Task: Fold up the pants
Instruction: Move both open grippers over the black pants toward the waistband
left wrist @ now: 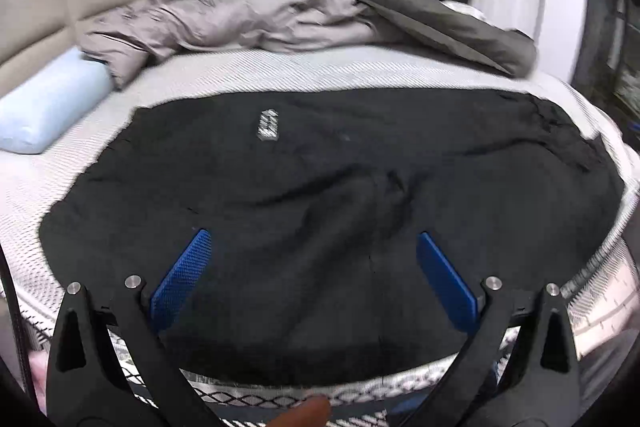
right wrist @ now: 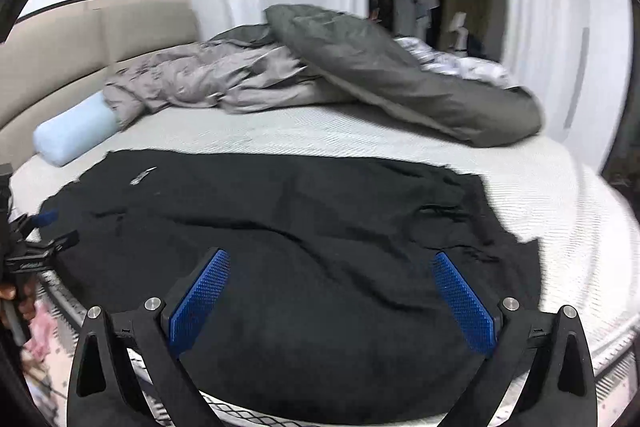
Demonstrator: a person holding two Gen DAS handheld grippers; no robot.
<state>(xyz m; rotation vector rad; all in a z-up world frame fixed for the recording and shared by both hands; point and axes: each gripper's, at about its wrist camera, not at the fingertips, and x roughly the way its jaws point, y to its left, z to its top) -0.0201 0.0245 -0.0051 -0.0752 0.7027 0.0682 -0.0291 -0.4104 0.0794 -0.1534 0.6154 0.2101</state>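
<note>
Black pants (left wrist: 320,187) lie spread flat across the near part of the mattress, with a small white label (left wrist: 268,125) on them; they also show in the right wrist view (right wrist: 280,235). My left gripper (left wrist: 314,247) is open and empty, hovering just above the pants near the mattress's front edge. My right gripper (right wrist: 332,267) is open and empty, above the pants further to the right. The left gripper also shows at the left edge of the right wrist view (right wrist: 40,239).
A white mattress (left wrist: 360,75) carries a crumpled grey duvet (left wrist: 240,15) and a dark grey pillow (right wrist: 400,75) at the back. A light blue pillow (left wrist: 44,107) lies at the left by the beige headboard (right wrist: 80,39). White curtains hang behind.
</note>
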